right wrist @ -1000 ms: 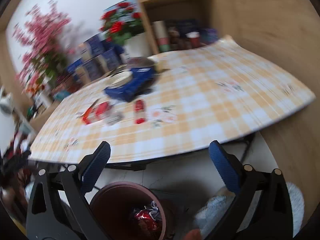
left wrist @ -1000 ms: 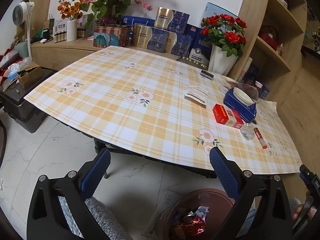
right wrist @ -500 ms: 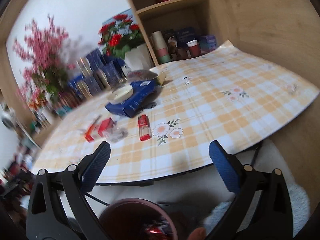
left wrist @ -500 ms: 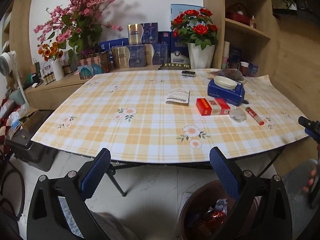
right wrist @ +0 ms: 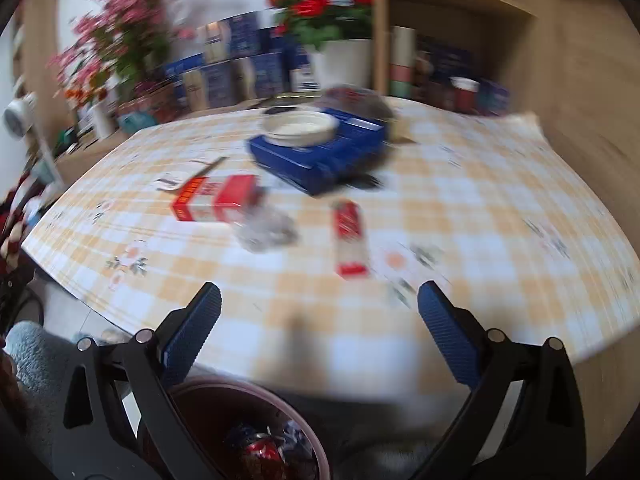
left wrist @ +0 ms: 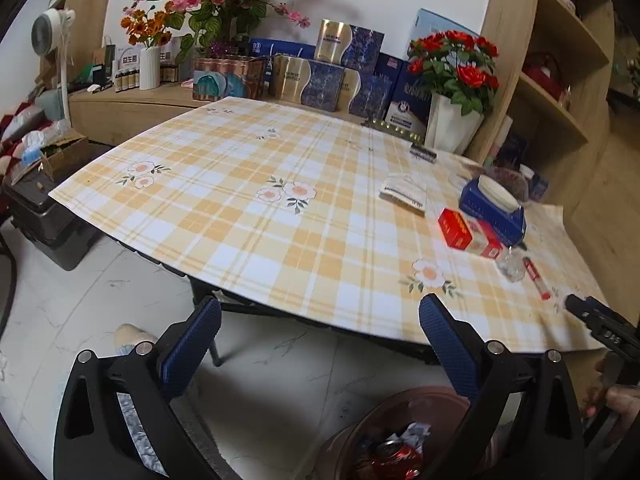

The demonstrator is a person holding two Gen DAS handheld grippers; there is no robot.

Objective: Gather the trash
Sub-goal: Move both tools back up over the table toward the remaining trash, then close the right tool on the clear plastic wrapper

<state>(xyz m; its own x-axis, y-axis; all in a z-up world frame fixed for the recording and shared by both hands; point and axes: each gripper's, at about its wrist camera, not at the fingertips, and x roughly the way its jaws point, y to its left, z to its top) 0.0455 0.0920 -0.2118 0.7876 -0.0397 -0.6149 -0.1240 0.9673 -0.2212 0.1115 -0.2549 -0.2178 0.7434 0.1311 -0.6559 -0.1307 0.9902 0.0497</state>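
A brown trash bin point(left wrist: 400, 432) stands on the floor below the table's near edge, with a crushed red can point(left wrist: 394, 454) inside; it also shows in the right wrist view point(right wrist: 240, 428). On the plaid tablecloth point(left wrist: 260, 232) lie a red-and-white box point(right wrist: 214, 198), crumpled clear plastic point(right wrist: 266, 228), a red lighter point(right wrist: 350, 238) and a white packet point(left wrist: 404, 192). My left gripper point(left wrist: 320, 344) is open and empty above the floor in front of the table. My right gripper point(right wrist: 320, 332) is open and empty over the table's near edge, just short of the lighter.
A blue box with a white dish on it point(right wrist: 320, 144) sits behind the trash items. Gift boxes point(left wrist: 320, 72), a white vase of red roses point(left wrist: 452, 120) and pink blossoms line the back. Wooden shelves point(left wrist: 560, 80) stand to the right. A black case point(left wrist: 44, 208) is on the left floor.
My right gripper has swung forward over the table edge, bringing the lighter, plastic and red box closer. My left gripper's view has tilted and turned left; both grippers stay open.
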